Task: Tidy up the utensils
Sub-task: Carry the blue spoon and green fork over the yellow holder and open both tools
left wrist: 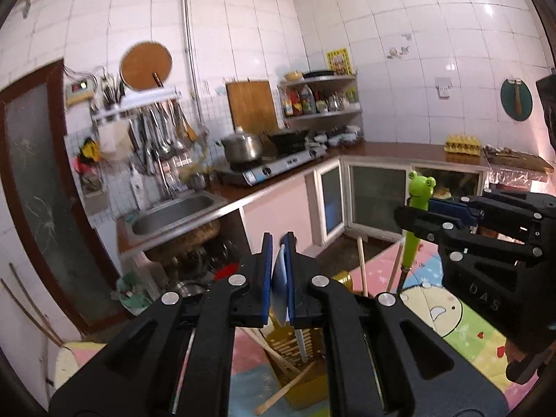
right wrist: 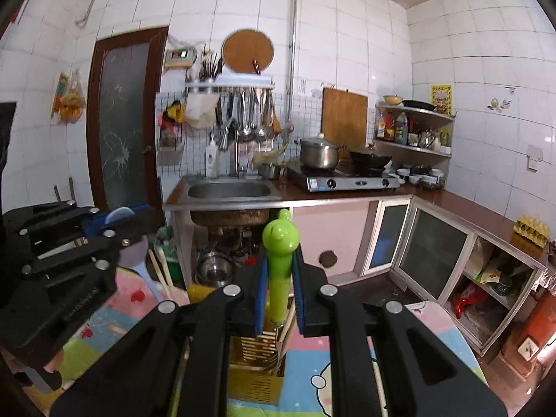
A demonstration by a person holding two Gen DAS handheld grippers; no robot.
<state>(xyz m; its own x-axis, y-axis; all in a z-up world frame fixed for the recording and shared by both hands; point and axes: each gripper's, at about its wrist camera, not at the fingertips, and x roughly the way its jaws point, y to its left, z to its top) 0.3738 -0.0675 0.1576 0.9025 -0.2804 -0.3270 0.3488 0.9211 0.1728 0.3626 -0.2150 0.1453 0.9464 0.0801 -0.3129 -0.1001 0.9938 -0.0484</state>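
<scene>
My left gripper (left wrist: 278, 243) is shut on a flat pale blue utensil handle (left wrist: 279, 278), whose shaft runs down toward a gold slotted utensil holder (left wrist: 299, 347) on the floor mat. My right gripper (left wrist: 413, 212) is shut on a green frog-headed utensil (left wrist: 421, 186), its dark shaft hanging below. In the right wrist view the right gripper (right wrist: 279, 260) clamps the green handle (right wrist: 279, 239) above the holder (right wrist: 255, 371). The left gripper (right wrist: 139, 217) is at the left with the pale blue handle (right wrist: 120, 214) between its pads. Wooden sticks (left wrist: 361, 264) stand in the holder.
A colourful cartoon mat (right wrist: 312, 365) covers the floor. Behind it are a steel sink (right wrist: 229, 189), a gas stove (right wrist: 351, 180) with a pot, a brown L-shaped counter (left wrist: 399, 149) over glass-door cabinets, a wall rack of hanging ladles (right wrist: 250, 111) and an egg tray (left wrist: 464, 144).
</scene>
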